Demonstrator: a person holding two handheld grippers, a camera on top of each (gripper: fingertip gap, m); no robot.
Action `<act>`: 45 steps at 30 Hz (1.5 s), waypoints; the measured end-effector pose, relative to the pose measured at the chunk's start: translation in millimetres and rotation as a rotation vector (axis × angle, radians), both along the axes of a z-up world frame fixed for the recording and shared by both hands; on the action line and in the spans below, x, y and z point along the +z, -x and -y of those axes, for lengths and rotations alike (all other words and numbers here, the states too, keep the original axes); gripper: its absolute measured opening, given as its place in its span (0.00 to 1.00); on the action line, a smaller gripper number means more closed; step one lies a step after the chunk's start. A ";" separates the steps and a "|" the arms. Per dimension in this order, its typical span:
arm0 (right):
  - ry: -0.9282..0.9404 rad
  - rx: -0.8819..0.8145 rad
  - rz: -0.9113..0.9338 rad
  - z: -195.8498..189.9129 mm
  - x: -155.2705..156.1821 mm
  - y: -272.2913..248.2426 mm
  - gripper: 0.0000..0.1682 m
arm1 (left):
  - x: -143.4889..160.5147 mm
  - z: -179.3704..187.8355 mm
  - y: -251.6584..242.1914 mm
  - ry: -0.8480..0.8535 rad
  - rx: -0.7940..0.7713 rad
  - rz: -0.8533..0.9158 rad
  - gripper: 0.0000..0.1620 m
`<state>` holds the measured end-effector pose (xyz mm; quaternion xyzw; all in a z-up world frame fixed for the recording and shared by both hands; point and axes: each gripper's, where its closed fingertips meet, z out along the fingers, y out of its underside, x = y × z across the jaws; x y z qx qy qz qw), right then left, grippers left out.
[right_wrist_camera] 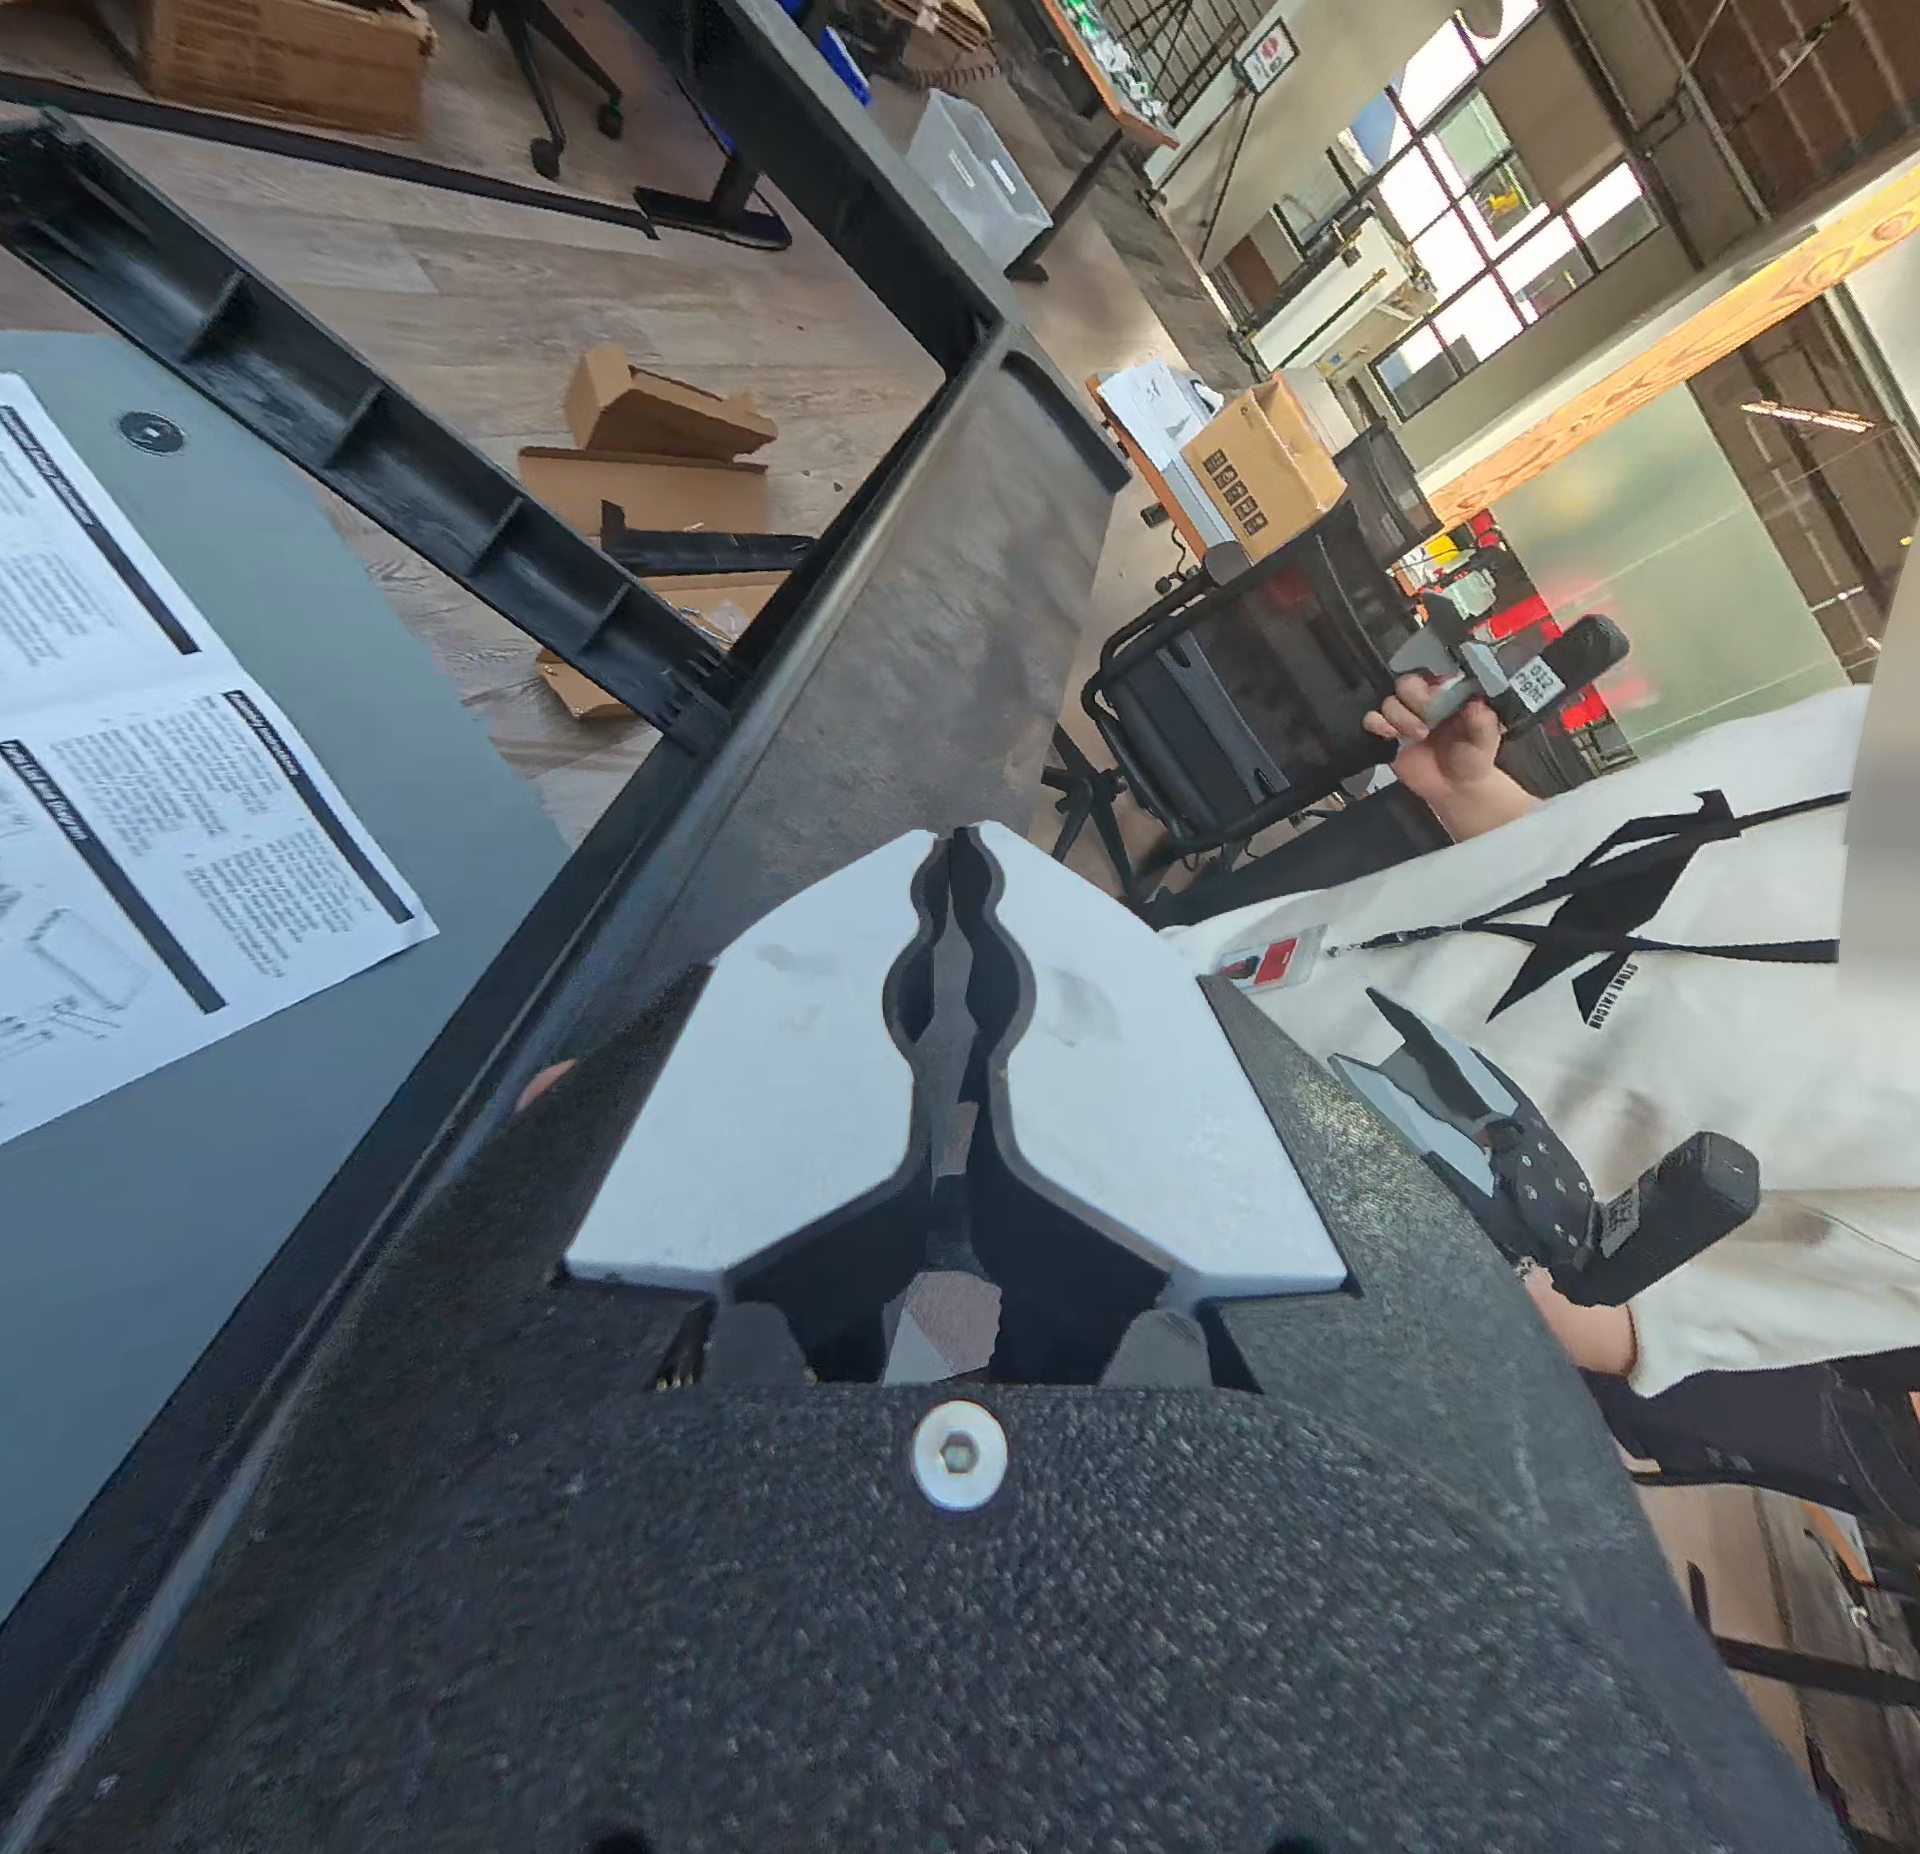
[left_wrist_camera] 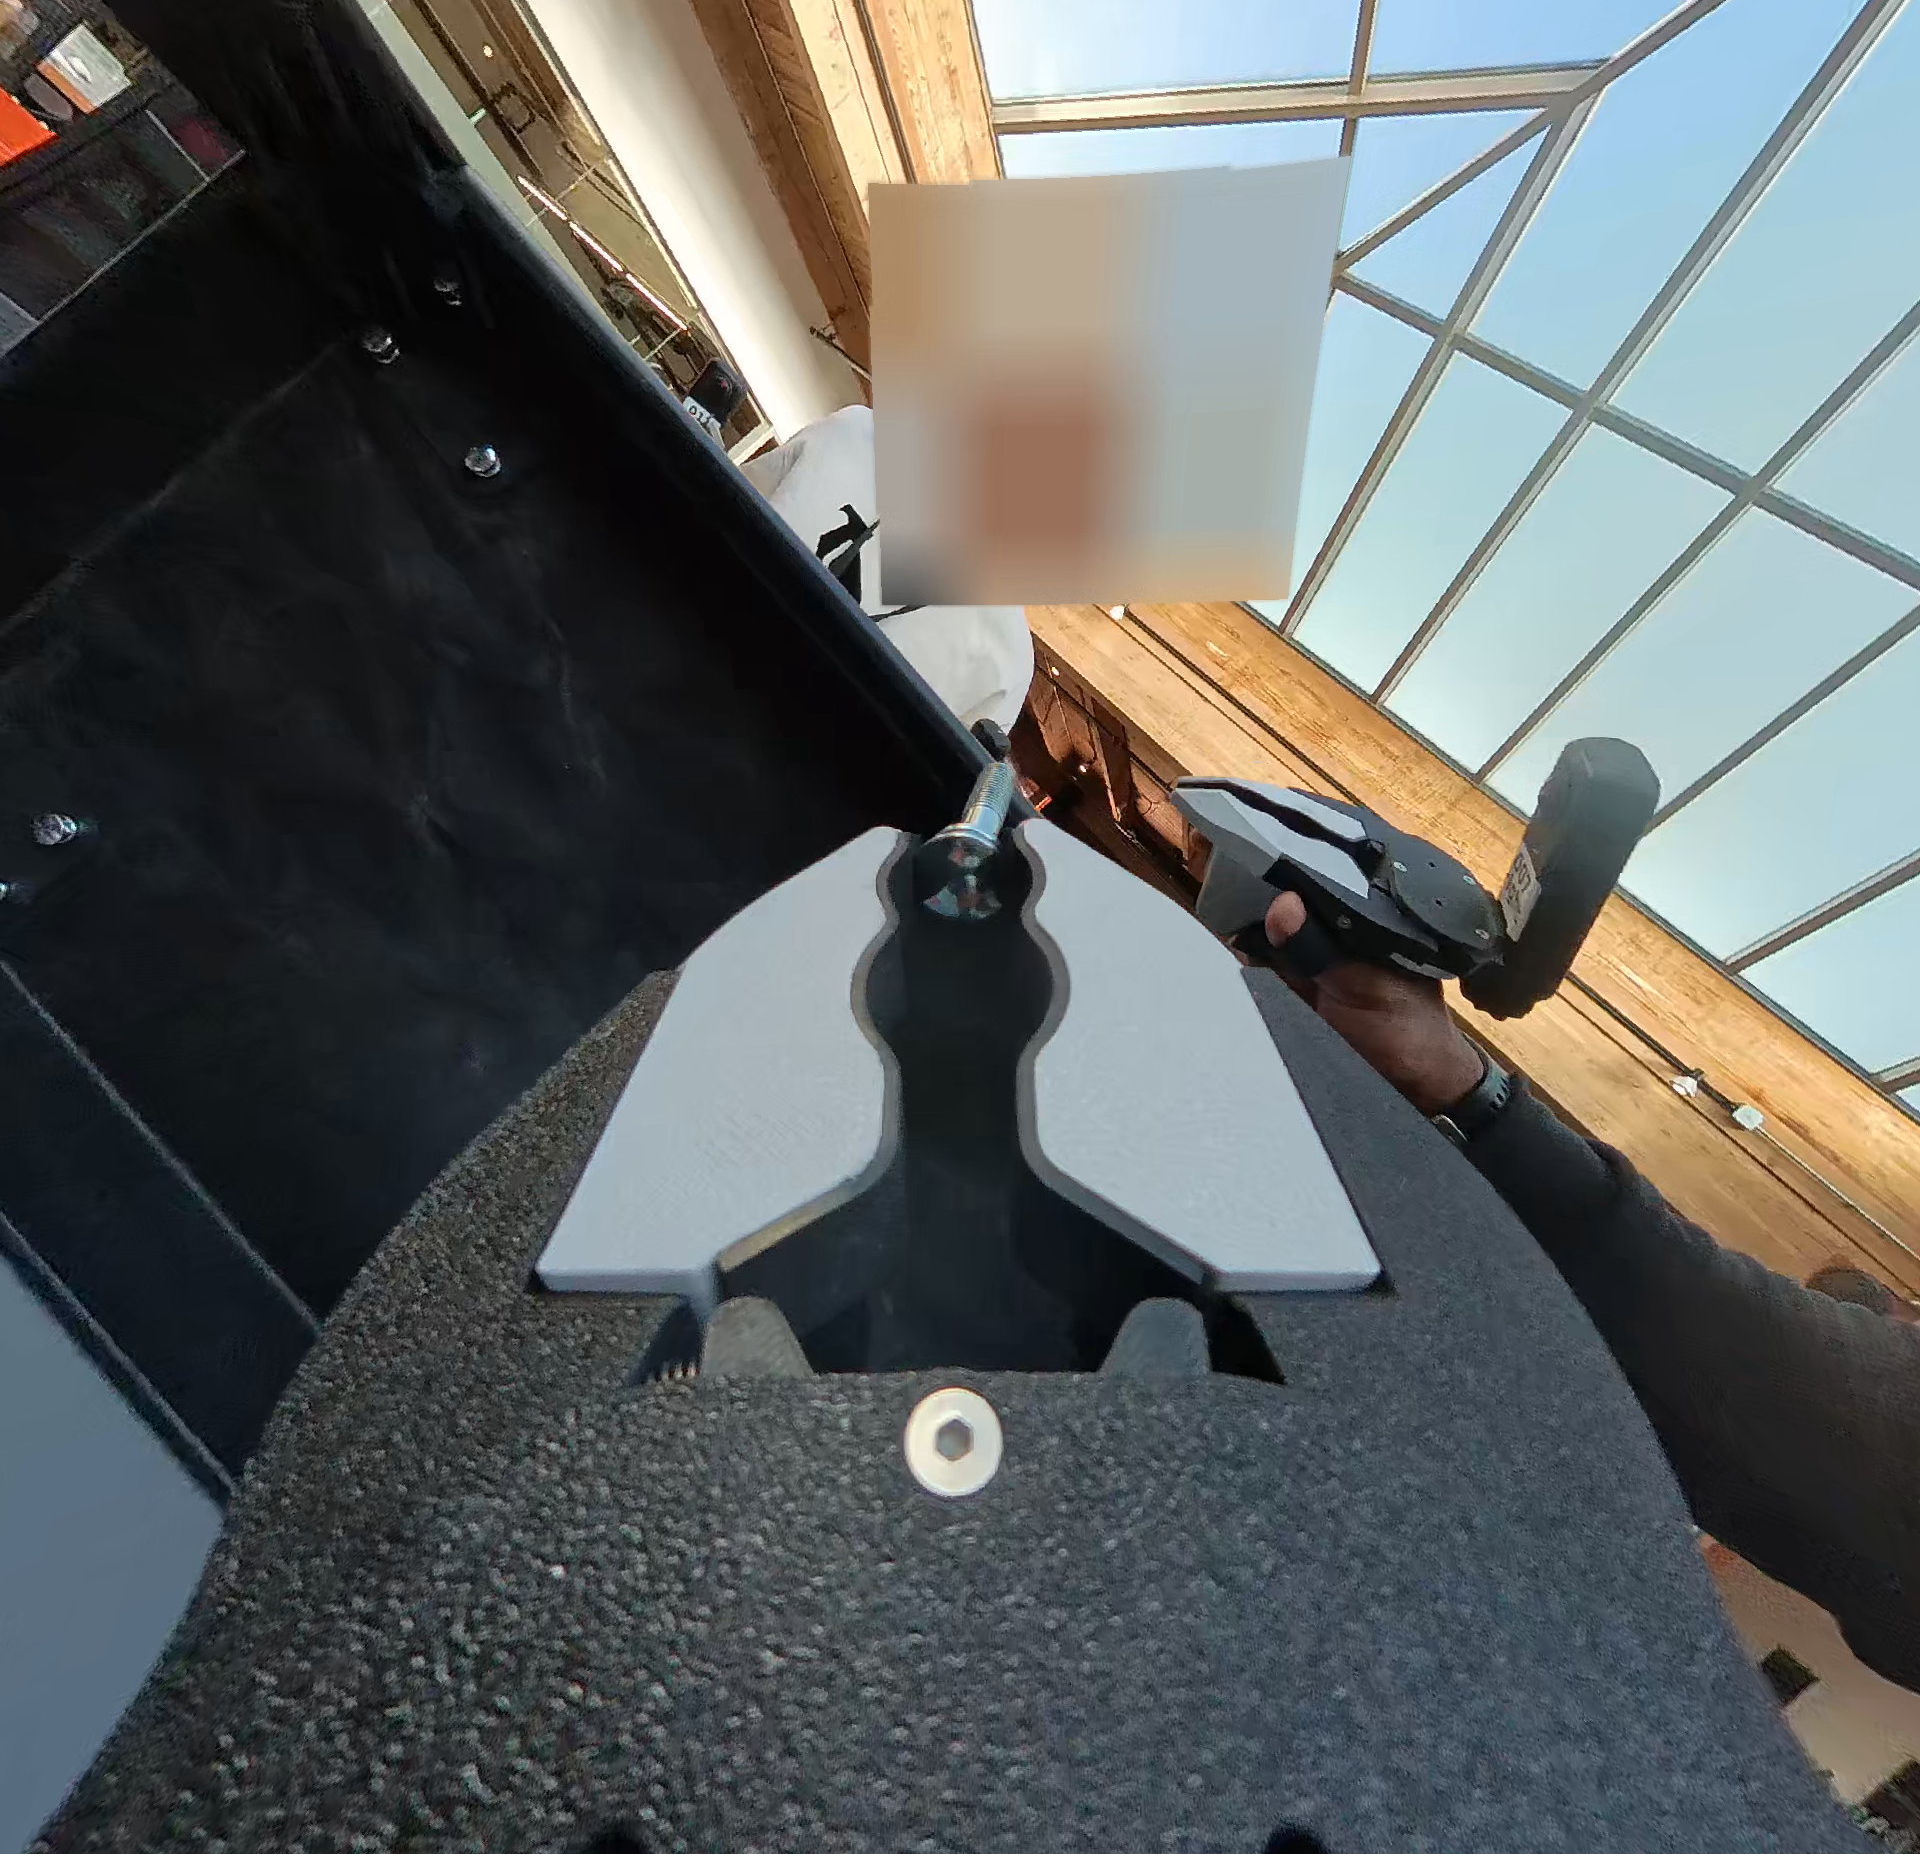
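Up at the centre of the left wrist view, your left gripper (left_wrist_camera: 961, 869) is clamped on a silver screw (left_wrist_camera: 985, 802), pinching it by the head so the threaded shank points up and away toward the edge of a black panel (left_wrist_camera: 312, 713) that fills the left half of the frame. Several screw heads (left_wrist_camera: 481, 461) already sit in that panel at upper left, well apart from the one you hold, which is not yet in any hole that shows. At right of centre, your right gripper (left_wrist_camera: 1190, 794) comes in on a dark sleeve, near the left gripper but not touching it, its grey fingers drawn together with nothing seen between them. A glazed roof (left_wrist_camera: 1558, 402) fills the upper right. Over in the right wrist view, the gripper's fingers (right_wrist_camera: 810, 1056) are clenched tip to tip at mid-frame and appear empty. Beyond them a black frame rail (right_wrist_camera: 831, 578) runs diagonally. A printed sheet (right_wrist_camera: 156, 713) lies on a grey surface (right_wrist_camera: 312, 1077) at left, and torn cardboard (right_wrist_camera: 644, 454) lies on the floor at upper centre. At right, a person in a cream shirt (right_wrist_camera: 1558, 1056) holds two other grippers (right_wrist_camera: 1382, 1051).
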<state>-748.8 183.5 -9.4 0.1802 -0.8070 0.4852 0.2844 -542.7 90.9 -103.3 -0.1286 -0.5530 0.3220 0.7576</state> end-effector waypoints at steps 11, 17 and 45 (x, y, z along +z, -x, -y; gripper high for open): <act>0.034 -0.108 -0.223 14.8 -31.1 20.0 0.00 | -38.9 150.6 165.1 0.004 -0.084 0.019 0.10; 0.003 -0.123 -0.287 16.6 -35.8 21.4 0.00 | -43.9 202.5 221.4 0.064 -0.064 -0.025 0.10; 0.003 -0.137 -0.296 17.5 -35.5 23.5 0.00 | -12.1 231.7 312.1 0.345 -0.085 0.089 0.10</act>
